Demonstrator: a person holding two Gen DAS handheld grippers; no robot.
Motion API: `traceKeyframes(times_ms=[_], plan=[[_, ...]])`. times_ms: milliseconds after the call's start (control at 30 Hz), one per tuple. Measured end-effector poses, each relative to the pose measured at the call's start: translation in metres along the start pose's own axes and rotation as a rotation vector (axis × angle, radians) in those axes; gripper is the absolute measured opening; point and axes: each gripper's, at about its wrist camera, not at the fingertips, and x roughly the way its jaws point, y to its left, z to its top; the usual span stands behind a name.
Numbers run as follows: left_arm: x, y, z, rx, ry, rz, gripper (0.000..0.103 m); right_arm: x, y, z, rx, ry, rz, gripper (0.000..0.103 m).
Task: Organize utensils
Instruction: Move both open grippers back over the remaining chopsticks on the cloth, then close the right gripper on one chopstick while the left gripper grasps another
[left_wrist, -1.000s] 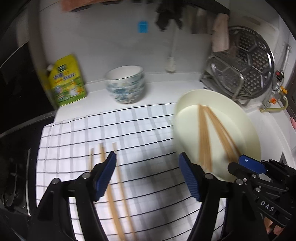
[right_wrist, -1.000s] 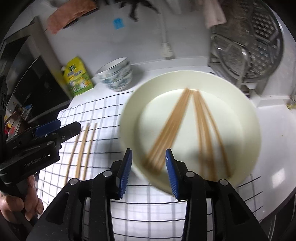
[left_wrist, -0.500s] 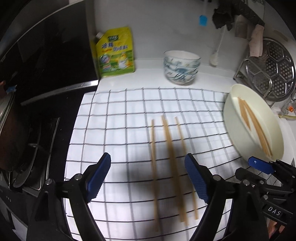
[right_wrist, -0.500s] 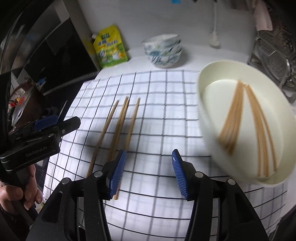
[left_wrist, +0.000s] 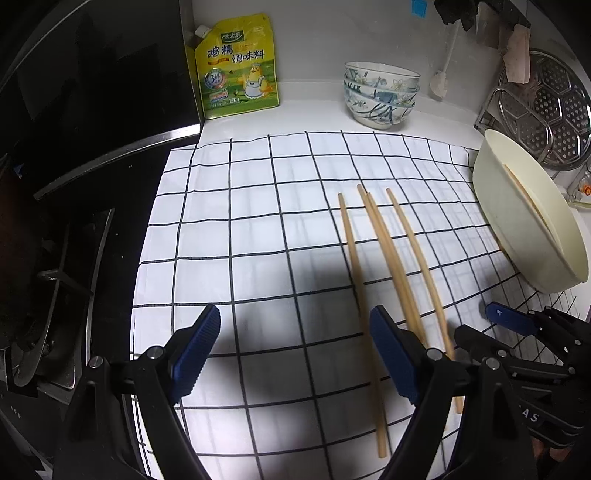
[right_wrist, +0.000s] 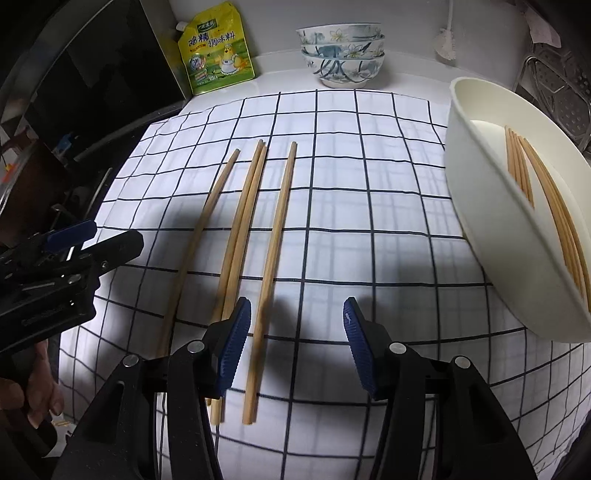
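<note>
Both jaws gape empty; the right gripper (right_wrist: 297, 341) has just widened over the rightmost chopstick (right_wrist: 273, 258). Lower straight, straddle only that one, then close.

The left gripper (left_wrist: 295, 354) hovers wide beside.

The yellow seasoning pouch (left_wrist: 238, 66) standing at the back edge of the counter, against the wall, carries "太太乐" in a green oval at the top, large characters "鸡精调味料" beneath it, and a blue round badge with a "3". The pouch's smaller print is illegible. The right gripper's (left_wrist: 532, 402) body shows the partial letters "AS".
</note>
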Motion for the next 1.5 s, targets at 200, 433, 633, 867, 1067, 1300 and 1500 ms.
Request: traceKeyframes(times_ms=[200,433,633,867,1067,1300,1500], plan=[[0.01,0.003,-0.002,0.014,0.016,-0.012,0.081,0.015,0.014,0.0,-0.042,0.012,-0.075,0.05],[0.018,-0.005,-0.005,0.031,0.031,-0.024,0.081,0.016,0.007,-0.005,-0.027,0.009,-0.124,0.05],[0.026,-0.016,-0.008,0.044,0.043,-0.024,0.081,0.009,-0.01,-0.007,0.002,0.009,-0.113,0.05],[0.036,-0.021,-0.008,0.042,0.043,0.001,0.081,0.008,-0.007,-0.005,-0.03,-0.006,-0.112,0.05],[0.038,-0.023,-0.011,0.042,0.045,0.016,0.072,0.016,0.0,-0.004,-0.061,-0.009,-0.126,0.05],[0.035,-0.034,-0.012,0.089,0.028,-0.013,0.039,0.019,0.009,-0.002,-0.107,-0.031,-0.104,0.028],[0.034,-0.038,-0.011,0.108,0.04,-0.043,0.007,0.019,0.009,0.0,-0.1,-0.02,-0.077,0.006]])
